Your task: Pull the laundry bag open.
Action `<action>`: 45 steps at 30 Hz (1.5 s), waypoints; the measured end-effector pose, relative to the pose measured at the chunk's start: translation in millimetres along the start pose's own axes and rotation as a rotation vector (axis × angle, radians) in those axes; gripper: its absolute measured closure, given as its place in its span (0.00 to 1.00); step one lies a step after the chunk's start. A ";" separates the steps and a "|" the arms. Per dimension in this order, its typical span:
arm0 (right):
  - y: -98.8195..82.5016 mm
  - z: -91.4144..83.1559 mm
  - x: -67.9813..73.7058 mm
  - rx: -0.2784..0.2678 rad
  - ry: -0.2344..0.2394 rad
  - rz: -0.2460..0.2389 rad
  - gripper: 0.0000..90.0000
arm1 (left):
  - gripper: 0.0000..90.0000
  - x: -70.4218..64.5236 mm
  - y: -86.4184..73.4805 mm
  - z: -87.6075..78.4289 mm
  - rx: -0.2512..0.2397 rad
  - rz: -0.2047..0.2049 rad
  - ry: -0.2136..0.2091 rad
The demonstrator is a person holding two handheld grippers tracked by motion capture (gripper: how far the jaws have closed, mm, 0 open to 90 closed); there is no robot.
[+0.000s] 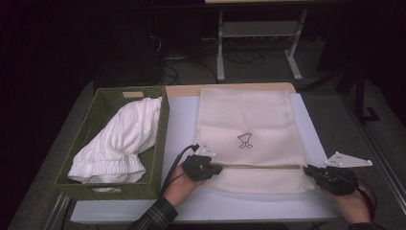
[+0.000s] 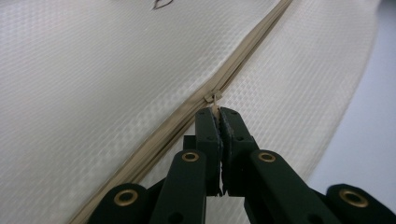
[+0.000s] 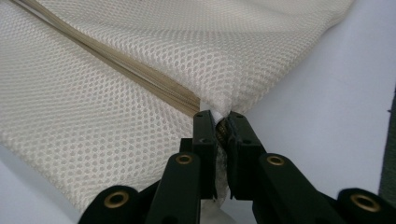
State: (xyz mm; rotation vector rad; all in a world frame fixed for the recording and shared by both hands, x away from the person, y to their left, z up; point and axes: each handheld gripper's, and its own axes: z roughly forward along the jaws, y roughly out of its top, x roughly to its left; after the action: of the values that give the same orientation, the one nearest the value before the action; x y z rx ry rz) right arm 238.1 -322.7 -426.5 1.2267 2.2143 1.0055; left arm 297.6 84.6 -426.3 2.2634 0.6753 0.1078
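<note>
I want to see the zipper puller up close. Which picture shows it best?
The left gripper view: the zipper puller sits right at the shut jaws. The high view shows the zipper as a thin line; the right gripper view shows its end.

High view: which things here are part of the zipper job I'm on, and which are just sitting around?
In the job:
- mesh laundry bag
- its zipper pull, pinched by the left gripper
- bag's corner at the zipper end, clamped by the right gripper

Lying about:
- green woven basket
- white garment in the basket
- table
</note>
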 end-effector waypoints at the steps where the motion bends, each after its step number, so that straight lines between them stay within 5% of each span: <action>1: 0.5 0.1 0.3 0.002 -0.006 -0.004 0.92 | 0.97 0.8 -1.9 -1.4 -0.002 -0.006 0.005; 13: -1.3 -1.5 -4.5 0.000 -0.015 0.020 0.93 | 0.97 11.2 -15.2 -18.5 -0.007 -0.044 0.080; 24: -4.9 -8.5 -4.6 -0.009 -0.044 0.043 0.93 | 0.97 10.8 -14.3 -12.8 -0.033 -0.069 0.075; 25: -5.1 -8.9 -4.6 -0.008 -0.050 0.044 0.93 | 0.97 10.3 -14.1 -12.9 -0.013 -0.054 0.128; 27: -6.0 -11.7 -5.8 0.008 -0.113 0.034 0.93 | 0.97 17.2 -16.6 -16.0 -0.025 -0.093 0.121; 28: -7.9 -14.4 -9.7 -0.002 -0.105 0.066 0.93 | 0.97 19.6 -17.5 -17.7 -0.026 -0.102 0.134; 45: -14.0 -20.1 -17.9 0.009 -0.144 0.122 0.93 | 0.97 23.9 -17.1 -9.6 0.001 -0.142 0.256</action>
State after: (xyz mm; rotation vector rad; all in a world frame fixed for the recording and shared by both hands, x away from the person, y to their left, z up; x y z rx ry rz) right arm 226.9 -350.7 -423.8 1.4076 2.0571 0.9219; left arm 308.0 112.6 -434.3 2.2146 0.9681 0.3314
